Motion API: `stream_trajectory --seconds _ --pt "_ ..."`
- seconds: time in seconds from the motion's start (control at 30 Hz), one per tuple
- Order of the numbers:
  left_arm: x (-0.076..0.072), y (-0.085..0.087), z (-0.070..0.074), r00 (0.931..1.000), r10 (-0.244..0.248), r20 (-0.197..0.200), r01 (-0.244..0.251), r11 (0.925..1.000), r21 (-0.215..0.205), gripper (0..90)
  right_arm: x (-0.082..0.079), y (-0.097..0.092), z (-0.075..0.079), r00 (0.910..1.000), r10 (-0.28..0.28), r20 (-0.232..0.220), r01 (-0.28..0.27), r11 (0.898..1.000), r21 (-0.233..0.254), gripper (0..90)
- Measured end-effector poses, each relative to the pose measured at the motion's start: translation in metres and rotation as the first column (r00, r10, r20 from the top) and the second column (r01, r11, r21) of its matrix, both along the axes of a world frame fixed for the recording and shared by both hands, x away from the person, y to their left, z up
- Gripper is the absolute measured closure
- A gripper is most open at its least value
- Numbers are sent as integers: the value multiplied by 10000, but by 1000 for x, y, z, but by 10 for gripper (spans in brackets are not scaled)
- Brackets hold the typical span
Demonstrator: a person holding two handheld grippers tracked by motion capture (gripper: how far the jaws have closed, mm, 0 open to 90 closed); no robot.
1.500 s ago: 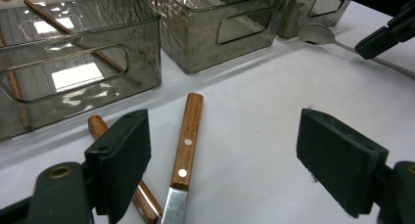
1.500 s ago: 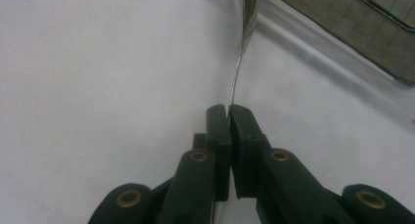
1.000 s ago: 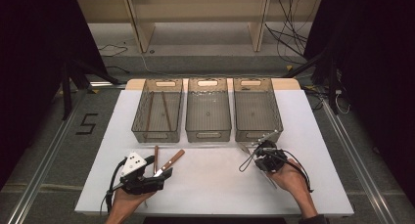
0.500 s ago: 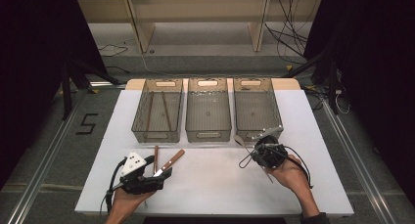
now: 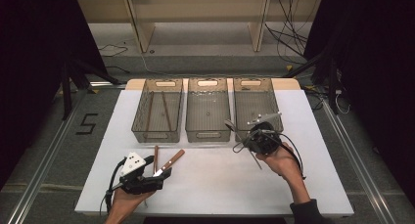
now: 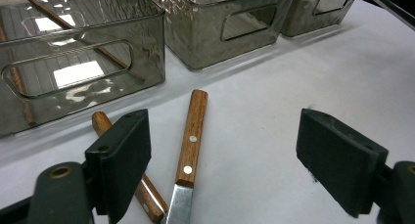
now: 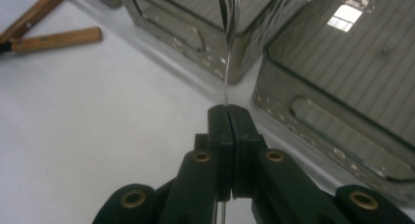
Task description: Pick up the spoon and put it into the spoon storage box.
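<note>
My right gripper (image 5: 243, 144) is shut on the thin handle of a metal utensil (image 5: 230, 124), a spoon or fork seen edge-on. It holds the utensil off the white table, just in front of the gap between the middle bin (image 5: 208, 135) and the right bin (image 5: 250, 82). In the right gripper view the jaws (image 7: 228, 112) press together on the utensil's handle (image 7: 226, 72), which rises straight ahead. My left gripper (image 5: 164, 174) rests open near the front left. Between its jaws (image 6: 230, 155) lies a wood-handled knife (image 6: 193, 131), untouched, with a second wooden handle (image 6: 100, 122) beside the left pad.
Three clear grey bins stand in a row across the middle of the table. The left bin (image 5: 156, 135) holds brown chopsticks (image 5: 165, 109). The two wood-handled knives (image 5: 171, 161) lie in front of it. The table's front edge is close to both hands.
My right gripper has lifted the metal utensil and carried it a little toward the bins. The left gripper and the knives have stayed put.
</note>
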State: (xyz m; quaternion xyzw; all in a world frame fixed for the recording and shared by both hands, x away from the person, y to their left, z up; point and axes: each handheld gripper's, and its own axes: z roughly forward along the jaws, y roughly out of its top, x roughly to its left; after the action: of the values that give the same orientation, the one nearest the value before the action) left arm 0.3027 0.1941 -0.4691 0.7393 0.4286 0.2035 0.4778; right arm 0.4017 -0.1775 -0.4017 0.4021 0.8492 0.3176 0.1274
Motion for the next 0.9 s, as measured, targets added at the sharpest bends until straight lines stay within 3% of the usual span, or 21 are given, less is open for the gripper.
stream_trajectory --seconds 0.37,0.9 --pt "0 0 0 10000 17 2 -17 10000 -22 201 27 26 18 9996 35 276 -52 9981 619 900" --pt "0 1 0 10000 12 0 -12 10000 -46 202 76 63 34 9995 -192 231 170 9956 918 900"
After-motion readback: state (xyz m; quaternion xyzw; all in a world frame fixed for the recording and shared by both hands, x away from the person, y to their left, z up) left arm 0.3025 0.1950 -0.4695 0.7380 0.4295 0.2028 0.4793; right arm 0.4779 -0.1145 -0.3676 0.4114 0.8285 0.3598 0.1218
